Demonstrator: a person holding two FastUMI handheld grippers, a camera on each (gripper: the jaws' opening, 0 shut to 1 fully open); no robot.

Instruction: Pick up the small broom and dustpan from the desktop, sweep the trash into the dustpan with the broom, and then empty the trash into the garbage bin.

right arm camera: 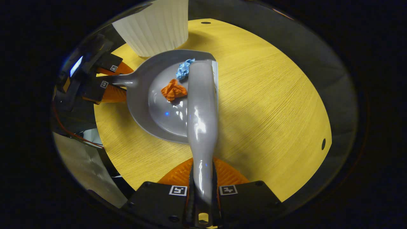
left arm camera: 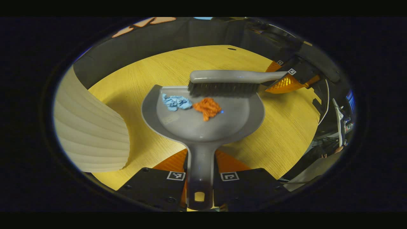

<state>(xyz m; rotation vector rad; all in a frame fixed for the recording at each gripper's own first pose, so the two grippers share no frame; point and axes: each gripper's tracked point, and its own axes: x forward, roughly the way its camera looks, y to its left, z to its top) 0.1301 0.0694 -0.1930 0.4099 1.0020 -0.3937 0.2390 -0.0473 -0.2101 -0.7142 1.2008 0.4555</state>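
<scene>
**Both scraps in the dustpan, broom at its lip**

While the left gripper (left arm camera: 199, 173) is clenched on the handle of the grey dustpan (left arm camera: 203, 122), the right gripper (right arm camera: 203, 187) is clamped on the handle of the grey broom (right arm camera: 202, 108). Seen from the left gripper view, the dustpan lies on the yellow wooden surface (left arm camera: 286, 133) with a blue scrap (left arm camera: 175, 102) and an orange scrap (left arm camera: 207, 108) lying side by side in its far half, and the broom's dark bristles (left arm camera: 222, 89) stand along its far lip just behind them. That view also gives the bristles side-on, with the right gripper far right at the handle's end. From the right gripper view, the broom's back covers the bristles and the pan's right edge, while both scraps lie just left of it. A white ribbed garbage bin (left arm camera: 92, 133) stands near left of the dustpan in the left gripper view, its wall hiding part of the surface; in the right gripper view it sits beyond the pan.
</scene>
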